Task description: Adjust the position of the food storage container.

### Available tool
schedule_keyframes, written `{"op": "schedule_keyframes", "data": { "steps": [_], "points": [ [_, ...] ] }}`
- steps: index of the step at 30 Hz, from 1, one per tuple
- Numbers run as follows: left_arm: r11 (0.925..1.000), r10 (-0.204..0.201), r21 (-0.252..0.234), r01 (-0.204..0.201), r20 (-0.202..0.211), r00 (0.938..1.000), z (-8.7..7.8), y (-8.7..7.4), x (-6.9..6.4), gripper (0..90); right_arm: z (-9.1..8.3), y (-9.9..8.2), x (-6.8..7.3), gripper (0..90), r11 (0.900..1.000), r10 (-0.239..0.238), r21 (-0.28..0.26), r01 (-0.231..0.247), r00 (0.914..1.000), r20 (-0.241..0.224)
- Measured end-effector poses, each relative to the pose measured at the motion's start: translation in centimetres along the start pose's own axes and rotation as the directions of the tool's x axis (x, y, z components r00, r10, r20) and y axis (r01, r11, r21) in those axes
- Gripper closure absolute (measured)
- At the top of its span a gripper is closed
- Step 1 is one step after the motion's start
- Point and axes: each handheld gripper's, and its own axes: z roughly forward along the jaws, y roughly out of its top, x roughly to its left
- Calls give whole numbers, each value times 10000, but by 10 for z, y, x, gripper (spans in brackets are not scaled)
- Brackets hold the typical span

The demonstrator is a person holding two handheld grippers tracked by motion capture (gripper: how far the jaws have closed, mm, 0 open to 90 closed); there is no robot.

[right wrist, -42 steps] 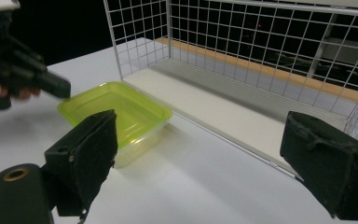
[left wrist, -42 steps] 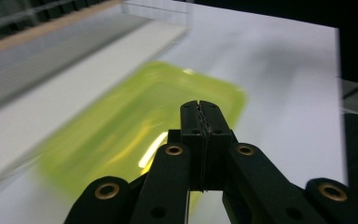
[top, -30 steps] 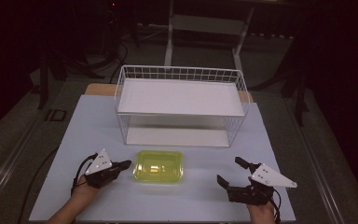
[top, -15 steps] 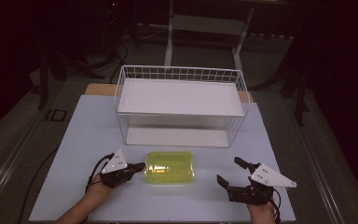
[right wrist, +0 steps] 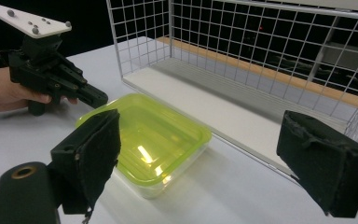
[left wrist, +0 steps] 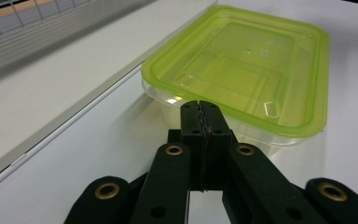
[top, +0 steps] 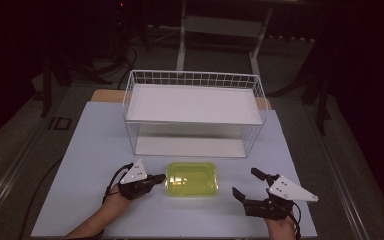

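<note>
You are at a lab test bench: a white table (top: 95, 150), dark surroundings, metal stand legs (top: 182, 40), floor cables (top: 130, 52).

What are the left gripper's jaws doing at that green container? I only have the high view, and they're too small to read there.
Observer: The left gripper view shows the left gripper with its jaws shut flat together, tips at the container's side just under the rim.
Operator: Are they holding anything?
Observer: No, nothing is between them. The tips seem to butt against the wall, though I can't confirm contact.
Operator: Is the container green all through?
Observer: No. Only the lid is green; the base beneath it is clear.
</note>
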Motion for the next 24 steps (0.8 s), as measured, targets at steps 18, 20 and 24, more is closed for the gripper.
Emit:
{"op": "schedule_keyframes", "data": {
  "steps": [18,20,24],
  "points": [
    [9976,-685,-112,685,-27,9976,12,8,-5,777,1,-1,0,134,10000,62,41,-61,9999,-130],
    [9938,-1109,-86,1110,90,9938,6,12,-4,581,2,-2,0,133,9999,41,106,-40,9999,-93],
    [9854,-1698,-58,1703,510,9842,-6,18,-4,185,4,-3,3,118,9997,-227,128,227,9997,-15]
  ]
}}
